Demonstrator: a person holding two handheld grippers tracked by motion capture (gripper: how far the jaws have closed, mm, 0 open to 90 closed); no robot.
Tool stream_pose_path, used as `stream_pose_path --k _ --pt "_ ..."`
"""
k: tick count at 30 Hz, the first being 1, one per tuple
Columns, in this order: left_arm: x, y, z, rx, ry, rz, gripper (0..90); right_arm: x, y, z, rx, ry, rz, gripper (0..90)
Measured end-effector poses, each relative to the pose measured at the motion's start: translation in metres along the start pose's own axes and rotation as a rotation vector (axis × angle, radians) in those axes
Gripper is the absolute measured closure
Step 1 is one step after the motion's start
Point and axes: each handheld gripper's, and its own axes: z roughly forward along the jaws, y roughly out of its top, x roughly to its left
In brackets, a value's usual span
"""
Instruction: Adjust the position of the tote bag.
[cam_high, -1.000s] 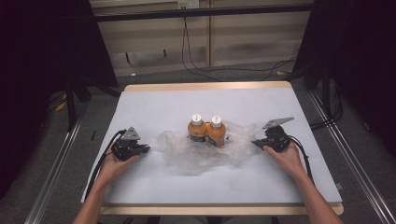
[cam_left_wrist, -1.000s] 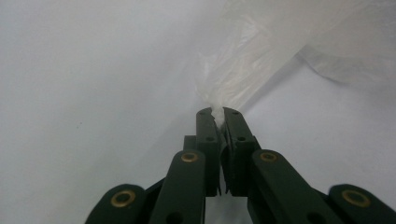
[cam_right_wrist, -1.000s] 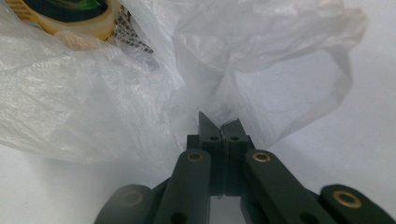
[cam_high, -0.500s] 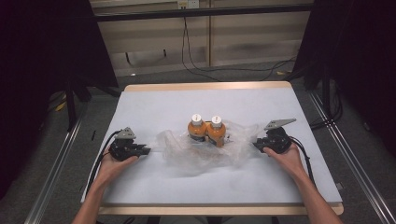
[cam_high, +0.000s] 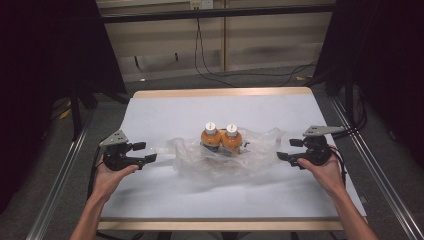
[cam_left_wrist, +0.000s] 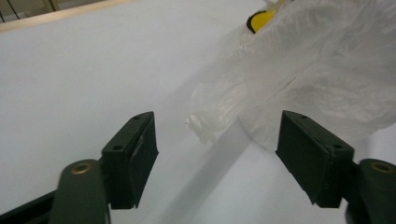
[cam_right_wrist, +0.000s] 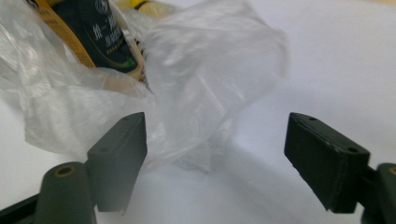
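Note:
Two orange bottles with white caps (cam_high: 220, 138) stand side by side mid-table, inside a crumpled clear plastic bag (cam_high: 200, 162). My left gripper (cam_high: 145, 151) hovers just left of the bag. Its jaws have just been opening and now stand open. The bag's twisted end (cam_left_wrist: 208, 116) lies ahead between them, touching neither pad. My right gripper (cam_high: 288, 149) hovers at the bag's right end, and its jaws have likewise just been opening. The bag's loose film (cam_right_wrist: 205, 74) and a bottle's dark label (cam_right_wrist: 105, 37) lie beyond the open jaws, untouched.
A white table top (cam_high: 165, 115) with a wooden rim carries everything. Metal rails (cam_high: 60, 175) run along both sides. Beyond the far edge, cables (cam_high: 220, 75) lie on the floor before a pale wall, with dark curtains at either side.
Both grippers have opened and let go of the bag's ends. They have lifted a little and drawn outward from the bag. The bottles have stayed in place.

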Motion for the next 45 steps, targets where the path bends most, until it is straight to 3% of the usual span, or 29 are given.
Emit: stream_pose_path --k 7,11,16,18,19,21,22,24,28,30,31,32,35,37,42,45 --pt "-0.007 0.013 -0.020 -0.081 0.029 -0.038 10.6 0.004 0.007 -0.027 -0.098 -0.018 -0.002 22.5" --pt "-0.012 0.028 -0.021 -0.103 0.021 0.001 16.1 0.009 0.018 -0.033 -0.128 0.009 -0.030 28.9" --pt "-0.021 0.053 0.002 -0.101 -0.011 0.067 29.4 0.019 0.041 -0.020 -0.139 0.064 -0.069 50.7" --pt "-0.022 0.063 0.014 -0.092 -0.017 0.070 28.6 0.025 0.049 -0.013 -0.152 0.073 -0.086 52.9" --pt "-0.022 0.068 0.020 -0.084 -0.045 0.077 28.6 0.025 0.049 -0.013 -0.152 0.073 -0.086 52.9" --pt "-0.020 0.076 0.031 -0.072 -0.057 0.075 31.0 0.028 0.055 -0.004 -0.152 0.104 -0.090 57.3" --pt "-0.019 0.079 0.036 -0.069 -0.070 0.071 40.8 0.030 0.061 0.007 -0.132 0.121 -0.101 61.6" --pt "-0.020 0.084 0.048 -0.087 -0.086 0.069 45.2 0.031 0.063 0.013 -0.118 0.130 -0.106 63.9" --pt "-0.025 0.088 0.076 0.009 -0.114 0.096 52.2 0.035 0.070 0.035 -0.070 0.159 -0.122 68.2" --pt "-0.031 0.085 0.085 0.067 -0.117 0.132 58.7 0.037 0.069 0.047 -0.052 0.172 -0.122 69.5" --pt "-0.033 0.083 0.088 0.088 -0.115 0.144 58.7 0.037 0.069 0.047 -0.052 0.172 -0.122 69.5" --pt "-0.034 0.080 0.090 0.087 -0.136 0.152 65.7 0.037 0.066 0.054 -0.032 0.183 -0.117 71.7" --pt "-0.042 0.074 0.092 0.109 -0.192 0.174 67.9 0.038 0.064 0.059 0.000 0.176 -0.124 73.8" --pt "-0.048 0.072 0.094 0.162 -0.183 0.207 70.9 0.039 0.063 0.061 0.008 0.186 -0.124 77.3" --pt "-0.057 0.065 0.098 0.176 -0.255 0.219 71.5 0.041 0.057 0.065 0.043 0.185 -0.138 82.0" --pt "-0.066 0.067 0.097 0.166 -0.282 0.252 72.7 0.043 0.053 0.070 0.066 0.186 -0.142 85.5"
